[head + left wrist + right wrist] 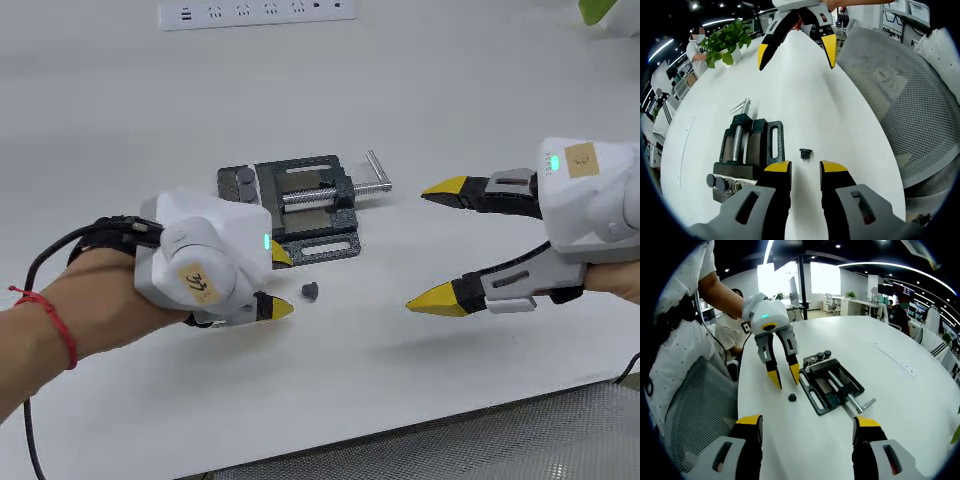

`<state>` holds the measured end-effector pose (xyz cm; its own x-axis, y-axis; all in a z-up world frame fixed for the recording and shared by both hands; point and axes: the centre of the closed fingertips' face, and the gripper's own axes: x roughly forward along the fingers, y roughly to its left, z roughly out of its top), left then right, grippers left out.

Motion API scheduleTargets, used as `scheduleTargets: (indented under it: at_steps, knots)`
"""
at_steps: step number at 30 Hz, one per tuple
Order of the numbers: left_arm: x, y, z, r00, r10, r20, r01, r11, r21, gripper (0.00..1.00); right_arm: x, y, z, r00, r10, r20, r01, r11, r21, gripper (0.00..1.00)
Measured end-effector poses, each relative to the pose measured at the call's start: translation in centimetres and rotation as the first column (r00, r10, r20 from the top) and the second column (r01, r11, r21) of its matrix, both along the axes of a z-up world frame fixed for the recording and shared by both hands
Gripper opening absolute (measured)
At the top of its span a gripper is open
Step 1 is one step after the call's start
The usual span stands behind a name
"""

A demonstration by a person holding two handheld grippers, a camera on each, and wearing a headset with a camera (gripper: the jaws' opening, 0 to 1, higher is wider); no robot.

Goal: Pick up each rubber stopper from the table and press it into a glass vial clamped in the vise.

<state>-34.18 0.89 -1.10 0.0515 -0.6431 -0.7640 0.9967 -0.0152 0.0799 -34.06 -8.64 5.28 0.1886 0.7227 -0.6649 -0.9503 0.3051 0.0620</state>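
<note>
A small dark rubber stopper [310, 291] [805, 153] [792, 397] lies on the white table just in front of the black vise [300, 205] [750, 145] [832, 385]. Dark round tops [245, 180] [715, 181] [820, 356] sit at one end of the vise. My left gripper [282, 281] [805, 167] [785, 380] is open, its yellow tips just short of the stopper and not touching it. Opposite, my right gripper [425, 248] [796, 57] [808, 421] hovers wide open with nothing between its jaws, off to the right of the vise.
A white power strip [255, 12] lies at the table's far edge. A perforated grey metal surface [450, 440] [890, 85] borders the near edge. A potted plant [727, 40] stands at the far side. A person in a dotted shirt [675, 355] is beside the table.
</note>
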Motion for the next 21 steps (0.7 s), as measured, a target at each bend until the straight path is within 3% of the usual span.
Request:
scheduleTargets:
  at_steps: [9,21]
  knots:
    - [0.3,-0.7,-1.4,1.000,-0.025,-0.007,0.025,1.000,0.019,0.14,-0.2,-1.6,-0.2,1.000,-0.031,0.003,0.031,1.000,0.004,0.71]
    - [0.4,-1.0,-1.7,0.999,-0.046,-0.001,0.046,0.999,0.029,0.08,-0.1,-1.8,-0.1,0.999,-0.051,0.002,0.051,0.999,0.009,0.70]
